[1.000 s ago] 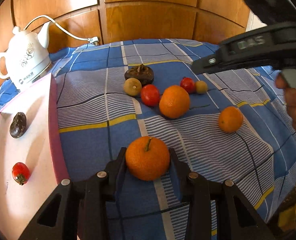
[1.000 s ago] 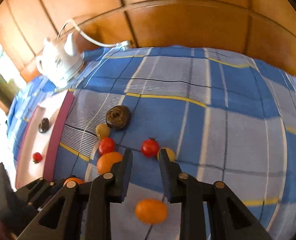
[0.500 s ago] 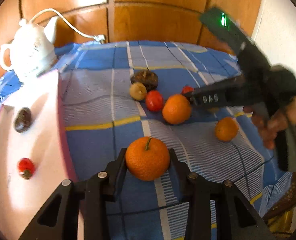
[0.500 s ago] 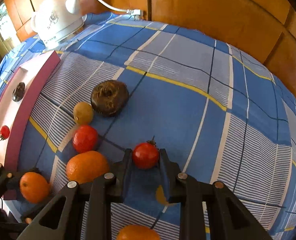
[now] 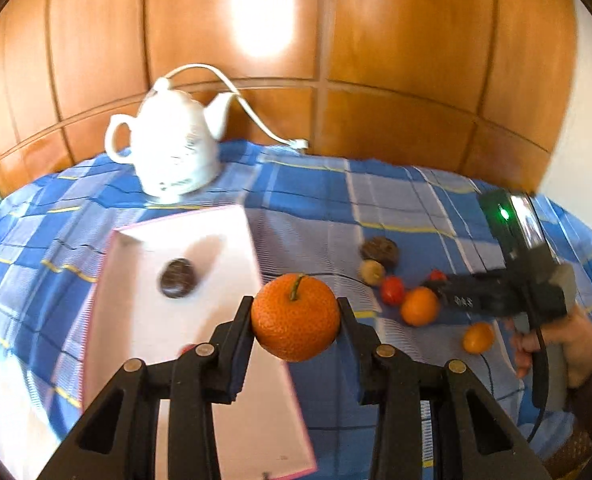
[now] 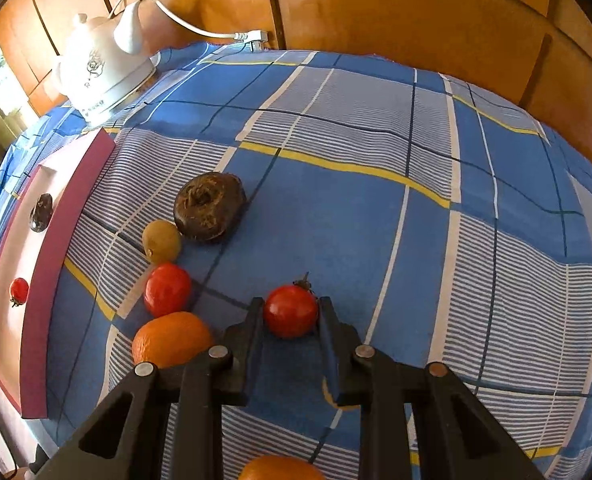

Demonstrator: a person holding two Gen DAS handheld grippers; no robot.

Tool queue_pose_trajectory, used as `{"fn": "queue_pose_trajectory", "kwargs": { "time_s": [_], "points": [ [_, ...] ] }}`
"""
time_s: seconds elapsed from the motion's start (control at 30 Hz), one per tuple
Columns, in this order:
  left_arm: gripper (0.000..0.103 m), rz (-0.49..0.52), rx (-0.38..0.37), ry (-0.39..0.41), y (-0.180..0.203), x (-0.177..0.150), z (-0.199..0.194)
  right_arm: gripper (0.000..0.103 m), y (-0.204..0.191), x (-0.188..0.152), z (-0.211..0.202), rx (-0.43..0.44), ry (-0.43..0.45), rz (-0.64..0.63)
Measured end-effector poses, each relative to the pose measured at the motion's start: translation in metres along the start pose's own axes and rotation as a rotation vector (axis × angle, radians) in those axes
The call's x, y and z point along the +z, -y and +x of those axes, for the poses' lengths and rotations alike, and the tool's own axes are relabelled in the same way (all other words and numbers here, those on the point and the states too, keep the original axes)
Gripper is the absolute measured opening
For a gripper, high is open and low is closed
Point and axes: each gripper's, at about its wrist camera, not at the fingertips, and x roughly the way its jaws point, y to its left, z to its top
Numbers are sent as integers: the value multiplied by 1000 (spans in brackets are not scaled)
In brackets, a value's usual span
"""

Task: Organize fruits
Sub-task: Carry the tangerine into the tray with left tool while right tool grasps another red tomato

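One stemmed orange [image 5: 295, 317] clamped in the left gripper [image 5: 296, 322], held above the pink-edged white tray [image 5: 143, 320], which carries one dark brown fruit [image 5: 177, 278] and one red tomato [image 6: 19, 291]. Right gripper [image 6: 291, 314] closed on one red tomato [image 6: 290, 311] down on the blue checked table [image 6: 376, 208]. Loose beside it: one tomato [image 6: 167, 289], one yellow-green fruit [image 6: 161, 241], one dark brown fruit [image 6: 209, 206], two oranges [image 5: 420, 306] [image 5: 478, 337]; one white kettle [image 5: 173, 146] at the back.
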Motion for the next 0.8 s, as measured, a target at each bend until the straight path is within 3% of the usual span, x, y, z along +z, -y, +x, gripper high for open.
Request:
{"fn": "queue_pose_trajectory", "kwargs": {
  "time_s": [0.23, 0.57, 0.8],
  "points": [
    [39, -66, 72, -4, -40, -3, -3, 26, -5, -3, -1, -25, 19, -18],
    [39, -205, 217, -111, -104, -37, 30, 26, -9, -4, -1, -55, 26, -24],
    [40, -266, 285, -106, -127, -49, 32, 26, -13, -6, -1, -83, 45, -33]
  ]
}}
